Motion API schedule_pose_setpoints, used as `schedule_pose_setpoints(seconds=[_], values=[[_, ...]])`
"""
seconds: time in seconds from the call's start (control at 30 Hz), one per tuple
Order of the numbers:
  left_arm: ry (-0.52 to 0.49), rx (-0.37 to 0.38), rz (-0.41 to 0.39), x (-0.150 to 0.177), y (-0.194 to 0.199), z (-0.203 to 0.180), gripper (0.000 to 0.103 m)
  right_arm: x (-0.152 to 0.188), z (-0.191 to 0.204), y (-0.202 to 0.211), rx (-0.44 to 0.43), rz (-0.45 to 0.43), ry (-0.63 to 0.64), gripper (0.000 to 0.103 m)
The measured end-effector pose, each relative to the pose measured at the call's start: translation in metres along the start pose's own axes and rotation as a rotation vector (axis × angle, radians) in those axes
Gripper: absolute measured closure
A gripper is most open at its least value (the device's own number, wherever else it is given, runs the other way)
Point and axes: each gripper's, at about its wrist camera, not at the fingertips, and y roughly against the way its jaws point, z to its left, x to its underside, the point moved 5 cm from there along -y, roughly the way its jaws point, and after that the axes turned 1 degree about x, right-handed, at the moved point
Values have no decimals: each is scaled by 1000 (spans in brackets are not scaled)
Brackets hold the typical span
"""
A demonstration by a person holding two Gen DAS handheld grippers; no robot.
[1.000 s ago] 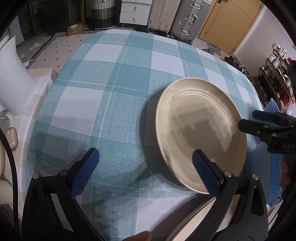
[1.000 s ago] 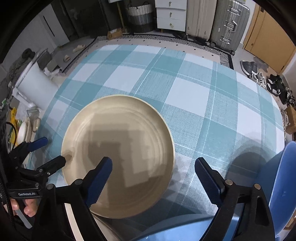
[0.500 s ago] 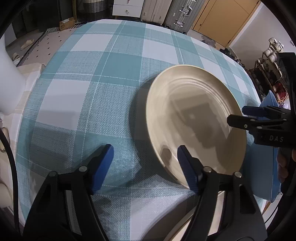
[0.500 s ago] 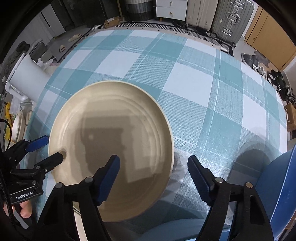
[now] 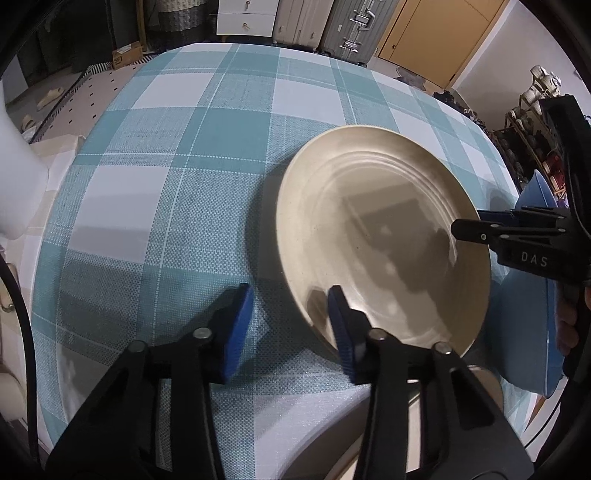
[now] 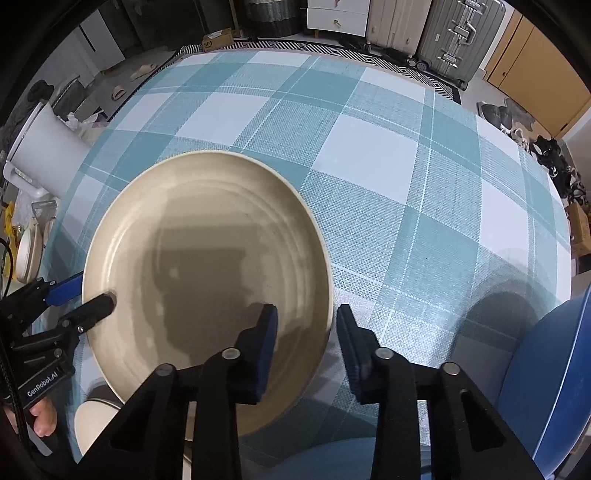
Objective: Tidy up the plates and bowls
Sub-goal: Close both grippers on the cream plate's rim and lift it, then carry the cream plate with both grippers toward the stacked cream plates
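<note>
Plate [image 5: 380,236] looks stiff, glossy, breakable — my left gripper [image 5: 291,328] and right gripper [image 6: 306,343] straddle opposite rims, jaws partly closed, not yet pinching.

Teal-and-white checked tablecloth [image 6: 369,155] over a round tabletop. Beyond the far edge, on the floor: grey ribbed hard-shell suitcase [image 6: 456,35], beige suitcase [image 6: 393,20] beside it, white drawer unit [image 6: 338,16], woven striped basket [image 6: 273,16], small cardboard box [image 6: 218,37]. Past the left edge, white cylindrical bin [image 6: 44,155]. Orange-brown cupboard doors [image 5: 436,37] far right.
</note>
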Motion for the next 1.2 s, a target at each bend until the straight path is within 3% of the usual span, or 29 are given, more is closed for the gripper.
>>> schedule_pose_setpoints(seconds=[0.3,1.2], values=[[3,30,-19,3,2,-6,89,2,2,1,49,-15,24,86],[26,-13,-65,0,23,6,89,-3,19,18,58,-75,58,88]])
